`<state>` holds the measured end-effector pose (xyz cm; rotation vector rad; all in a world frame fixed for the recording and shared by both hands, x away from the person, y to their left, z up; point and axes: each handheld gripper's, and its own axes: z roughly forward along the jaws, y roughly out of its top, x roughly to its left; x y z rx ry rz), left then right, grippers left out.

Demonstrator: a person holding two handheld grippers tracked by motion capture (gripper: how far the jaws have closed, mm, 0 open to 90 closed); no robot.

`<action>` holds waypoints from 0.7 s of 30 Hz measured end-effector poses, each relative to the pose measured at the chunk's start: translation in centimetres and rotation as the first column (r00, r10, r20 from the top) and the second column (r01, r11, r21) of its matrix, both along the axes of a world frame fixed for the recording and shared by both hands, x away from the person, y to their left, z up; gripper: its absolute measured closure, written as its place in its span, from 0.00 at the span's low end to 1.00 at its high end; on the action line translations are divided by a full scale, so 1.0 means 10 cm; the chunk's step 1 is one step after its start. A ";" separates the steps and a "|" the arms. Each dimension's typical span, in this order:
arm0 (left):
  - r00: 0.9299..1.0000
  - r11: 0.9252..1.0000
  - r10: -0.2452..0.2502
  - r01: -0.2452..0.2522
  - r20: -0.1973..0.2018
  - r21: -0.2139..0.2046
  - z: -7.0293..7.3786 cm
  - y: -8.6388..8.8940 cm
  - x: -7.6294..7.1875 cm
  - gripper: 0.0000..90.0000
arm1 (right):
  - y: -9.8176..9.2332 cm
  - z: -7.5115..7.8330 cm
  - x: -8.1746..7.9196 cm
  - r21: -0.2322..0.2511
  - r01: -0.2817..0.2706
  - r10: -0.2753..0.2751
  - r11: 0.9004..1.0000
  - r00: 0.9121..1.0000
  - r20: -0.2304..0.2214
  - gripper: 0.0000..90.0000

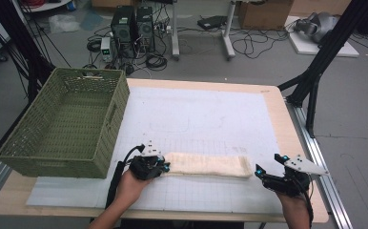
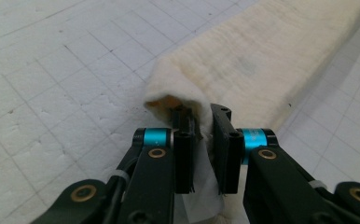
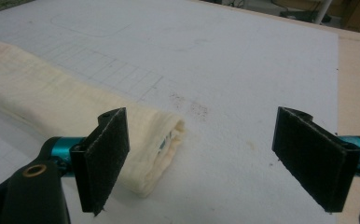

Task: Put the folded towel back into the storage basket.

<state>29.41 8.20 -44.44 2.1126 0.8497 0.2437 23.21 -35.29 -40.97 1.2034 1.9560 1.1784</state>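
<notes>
now the left gripper (image 1: pixel 164 167) pinches only a thin edge of the folded towel (image 1: pixel 206 165) lying on the white mat (image 1: pixel 210 119); the cloth may slip out when lifted. the right gripper (image 1: pixel 270 168) stands wide open, holding nothing, just beside the other end.

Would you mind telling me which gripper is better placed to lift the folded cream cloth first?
Probably the left gripper: it is shut on one end of the folded cream cloth. The right gripper stands open beside the other end, not touching it.

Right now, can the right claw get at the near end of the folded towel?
Probably yes: the right claw stands open beside the folded towel end, nothing between them.
</notes>
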 end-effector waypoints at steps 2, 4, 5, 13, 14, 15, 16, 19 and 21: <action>1.000 1.000 0.003 -0.003 0.004 -0.009 0.00 0.01 0.00 0.91 | 0.00 0.00 0.00 0.000 -0.001 0.001 1.000 1.000 0.003 0.19; 1.000 1.000 -0.002 0.002 0.016 -0.020 0.00 0.02 -0.01 0.91 | 0.00 0.00 0.01 0.001 -0.004 0.004 1.000 1.000 0.005 0.19; 1.000 0.999 -0.006 0.008 0.030 -0.049 0.01 0.04 -0.01 0.91 | 0.00 0.00 0.01 0.003 -0.005 0.005 1.000 1.000 0.000 0.19; 0.997 0.985 -0.010 0.023 0.074 -0.172 0.07 0.12 -0.03 0.91 | 0.01 -0.01 0.03 0.002 0.000 0.000 1.000 1.000 -0.010 0.19; 0.997 0.984 -0.010 0.024 0.078 -0.179 0.08 0.13 -0.02 0.90 | 0.01 -0.02 0.04 -0.007 0.001 -0.001 1.000 1.000 -0.015 0.19; 0.997 0.983 -0.011 0.025 0.077 -0.184 0.08 0.14 -0.02 0.90 | 0.02 -0.03 0.05 -0.012 0.002 -0.002 1.000 1.000 -0.020 0.19; 0.997 0.981 -0.009 0.024 0.078 -0.194 0.09 0.15 -0.02 0.90 | 0.03 -0.04 0.05 -0.015 0.005 -0.005 1.000 1.000 -0.022 0.19; 0.996 0.980 -0.008 0.025 0.084 -0.199 0.09 0.16 -0.03 0.91 | 0.04 -0.03 0.05 -0.014 -0.001 0.001 1.000 1.000 -0.018 0.19; 0.996 0.980 -0.013 0.030 0.088 -0.198 0.10 0.16 -0.03 0.91 | 0.05 -0.04 0.06 -0.016 -0.009 0.008 1.000 1.000 -0.026 0.19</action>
